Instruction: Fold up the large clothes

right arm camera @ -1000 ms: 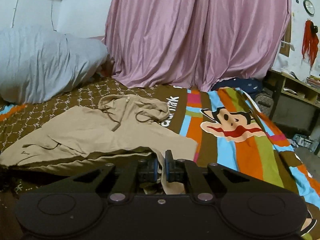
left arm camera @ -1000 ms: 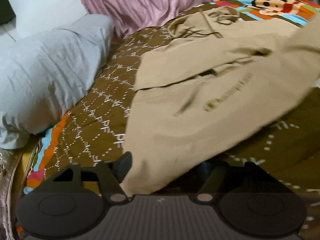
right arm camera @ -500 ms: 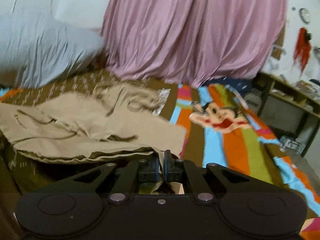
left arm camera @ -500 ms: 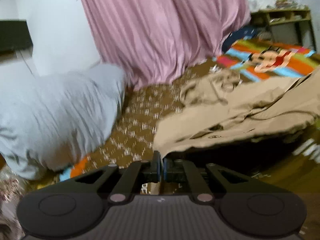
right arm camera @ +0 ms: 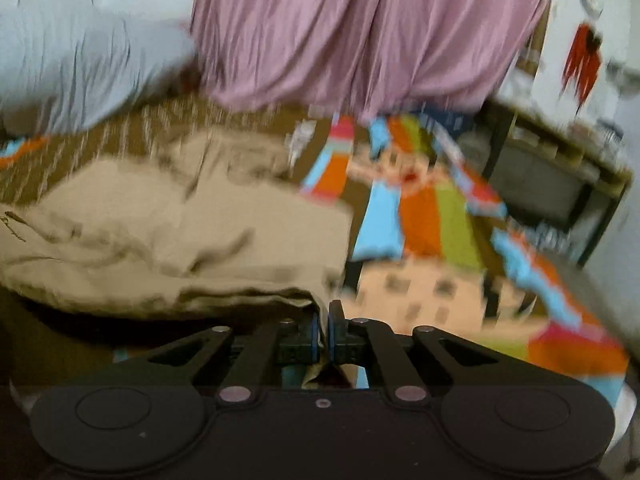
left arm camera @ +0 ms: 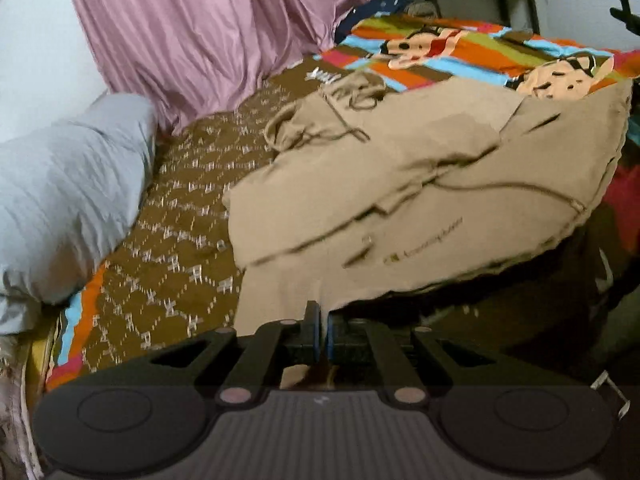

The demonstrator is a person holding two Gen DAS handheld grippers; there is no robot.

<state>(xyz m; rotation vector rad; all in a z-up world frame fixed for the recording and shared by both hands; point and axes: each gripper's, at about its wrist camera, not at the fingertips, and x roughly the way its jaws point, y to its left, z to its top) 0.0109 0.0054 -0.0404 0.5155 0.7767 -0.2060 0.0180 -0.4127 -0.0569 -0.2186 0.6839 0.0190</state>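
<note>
Fabric of a large tan hooded sweatshirt (left arm camera: 400, 184) is lying on the patterned brown bedspread (left arm camera: 180, 216); we are pinching its near hem with our left claw (left arm camera: 320, 328) and right claw (right arm camera: 324, 326), both pressed together on cloth.

Room-wise: the tan hoodie (left arm camera: 400, 184) covers the middle of the bed (left arm camera: 180, 216), its near hem lifted and pinched in both the left claw (left arm camera: 320, 332) and the right claw (right arm camera: 323, 330), so there's a dark gap under that edge. The grey pillow (left arm camera: 64, 192) blocks the left side, with a bare brown strip of bedspread between it and the hoodie. The pink curtain (right arm camera: 360, 32) walls off the far end. On the right the striped cartoon bedspread (right arm camera: 432, 216) lies bare, with a wooden shelf unit (right arm camera: 560, 168) beyond it.
</note>
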